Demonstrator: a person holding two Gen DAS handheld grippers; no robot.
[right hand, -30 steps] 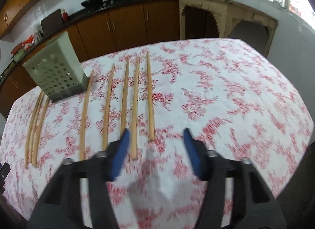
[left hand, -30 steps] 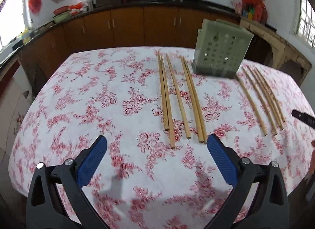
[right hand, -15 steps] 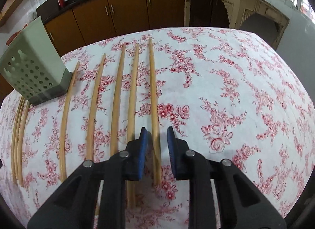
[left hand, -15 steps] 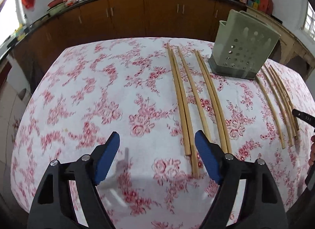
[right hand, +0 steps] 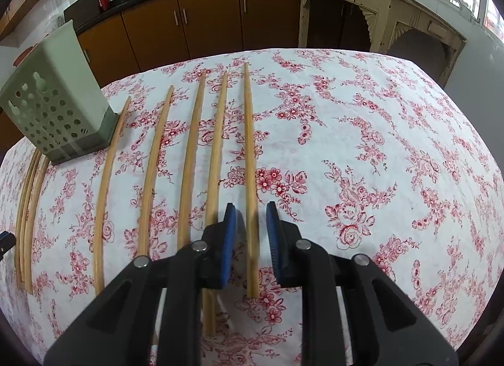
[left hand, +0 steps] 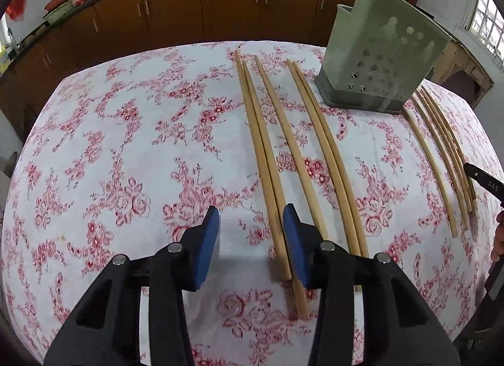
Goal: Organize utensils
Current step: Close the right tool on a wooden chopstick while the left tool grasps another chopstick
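Note:
Several long wooden chopsticks lie side by side on the floral tablecloth [left hand: 126,145]. In the left wrist view, my left gripper [left hand: 250,233] hangs low over the near ends of the leftmost chopstick pair [left hand: 264,158]. Its jaws are closing; the pair lies between them against the right pad [left hand: 293,240], with the left pad apart. In the right wrist view, my right gripper [right hand: 250,233] straddles the rightmost chopstick [right hand: 250,145] near its near end. Its jaws are narrow, with slim gaps on both sides. The grey-green perforated holder [left hand: 378,51] [right hand: 56,108] stands upright at the back.
More chopsticks lie right of the holder [left hand: 441,152] and left of it [right hand: 28,202]. A black part of the other gripper [left hand: 485,180] shows at the right edge. Brown cabinets [left hand: 220,4] and a worn cream shelf unit [right hand: 362,10] stand beyond the table's far edge.
My left gripper moved forward and right over the leftmost pair and its jaws narrowed a lot. My right gripper dropped over the rightmost chopstick and narrowed, then held still.

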